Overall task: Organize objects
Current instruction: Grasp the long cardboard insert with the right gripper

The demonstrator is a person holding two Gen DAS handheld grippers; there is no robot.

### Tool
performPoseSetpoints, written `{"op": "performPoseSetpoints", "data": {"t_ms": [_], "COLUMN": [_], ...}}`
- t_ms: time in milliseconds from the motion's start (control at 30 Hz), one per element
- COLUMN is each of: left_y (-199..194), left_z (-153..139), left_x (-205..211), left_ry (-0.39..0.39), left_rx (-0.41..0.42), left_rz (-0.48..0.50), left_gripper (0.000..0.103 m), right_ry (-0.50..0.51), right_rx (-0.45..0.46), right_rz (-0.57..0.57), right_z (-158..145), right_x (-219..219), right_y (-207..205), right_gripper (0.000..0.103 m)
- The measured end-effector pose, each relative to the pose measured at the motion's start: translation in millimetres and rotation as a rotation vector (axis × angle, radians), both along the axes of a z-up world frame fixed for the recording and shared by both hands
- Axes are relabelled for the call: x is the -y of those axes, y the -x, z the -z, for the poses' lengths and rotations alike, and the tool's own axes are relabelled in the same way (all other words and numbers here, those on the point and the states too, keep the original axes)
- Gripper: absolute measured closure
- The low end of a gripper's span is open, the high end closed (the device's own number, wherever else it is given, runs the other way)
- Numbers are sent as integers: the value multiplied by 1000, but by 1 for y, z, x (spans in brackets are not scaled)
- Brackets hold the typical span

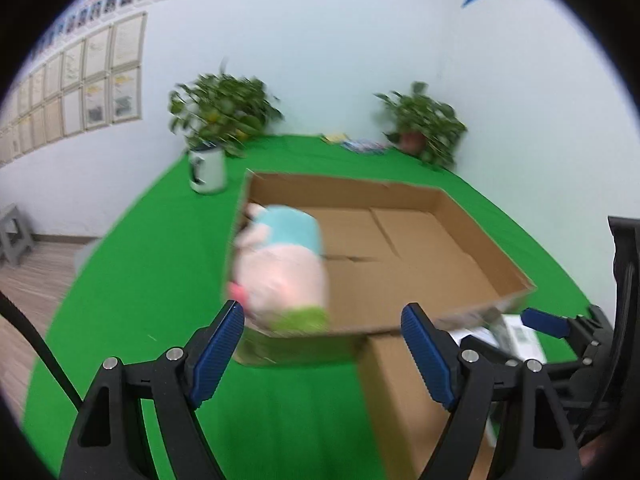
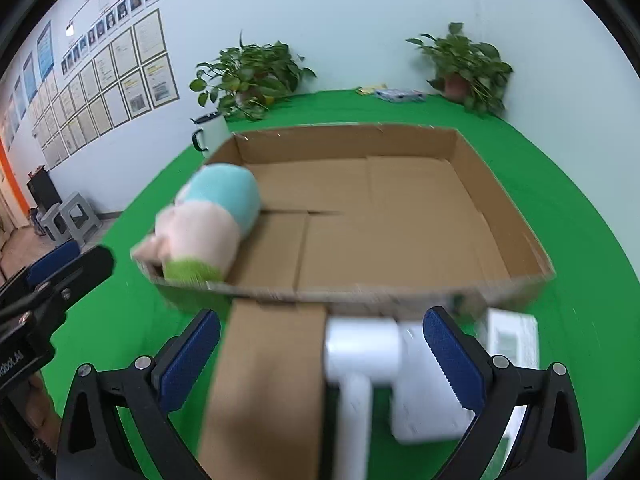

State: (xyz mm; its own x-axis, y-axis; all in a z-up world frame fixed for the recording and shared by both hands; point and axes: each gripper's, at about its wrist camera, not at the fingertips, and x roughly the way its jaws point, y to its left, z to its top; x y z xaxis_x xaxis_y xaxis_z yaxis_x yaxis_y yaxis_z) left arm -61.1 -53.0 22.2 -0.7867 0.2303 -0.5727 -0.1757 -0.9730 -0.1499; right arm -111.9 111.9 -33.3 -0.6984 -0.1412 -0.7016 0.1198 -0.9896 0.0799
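Left wrist view: the left gripper (image 1: 322, 322) fills the bottom of the frame, its blue-padded fingers spread wide with nothing between them. Just above, at centre, an open shallow cardboard box (image 1: 480, 236) sits on a green table (image 1: 140, 280). A plush toy (image 1: 282, 266), pink with a turquoise top and green base, lies blurred in the box's left near corner. A loose brown flap (image 1: 400, 392) lies in front of the box. At right edge, the right gripper (image 1: 560, 326) is partly seen. A white mug (image 1: 207, 170) and two potted plants (image 1: 224, 110) stand further up.

Right wrist view: the right gripper's fingers, at the bottom, are spread apart, gripping nothing. Between them lies a white handled device (image 2: 362, 364) on a white box (image 2: 428, 408), blurred. The plush toy rests centre left, in the cardboard box's near left corner. The left gripper shows at lower left edge.
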Motion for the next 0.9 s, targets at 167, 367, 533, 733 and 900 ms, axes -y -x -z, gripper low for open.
{"op": "performPoseSetpoints", "data": {"t_ms": [167, 367, 533, 733, 900], "left_y": [-17, -32, -46, -55, -63], "left_z": [9, 22, 35, 69, 101], "left_x": [-18, -23, -16, -6, -7], "left_ry": [-61, -115, -167, -263, -354], "left_rx": [29, 87, 143, 286, 378], "left_rz": [56, 90, 99, 147, 208], "left_gripper": [22, 24, 24, 24, 24], "right_ry": [-16, 61, 118, 101, 50], "right_rx": [-59, -36, 44, 121, 151], "right_rz": [13, -15, -98, -198, -266], "right_z": [-4, 1, 19, 48, 68], "right_x": [-39, -69, -59, -35, -6], "right_y": [-55, -82, -89, -122, -146], "right_gripper": [2, 37, 1, 1, 1]}}
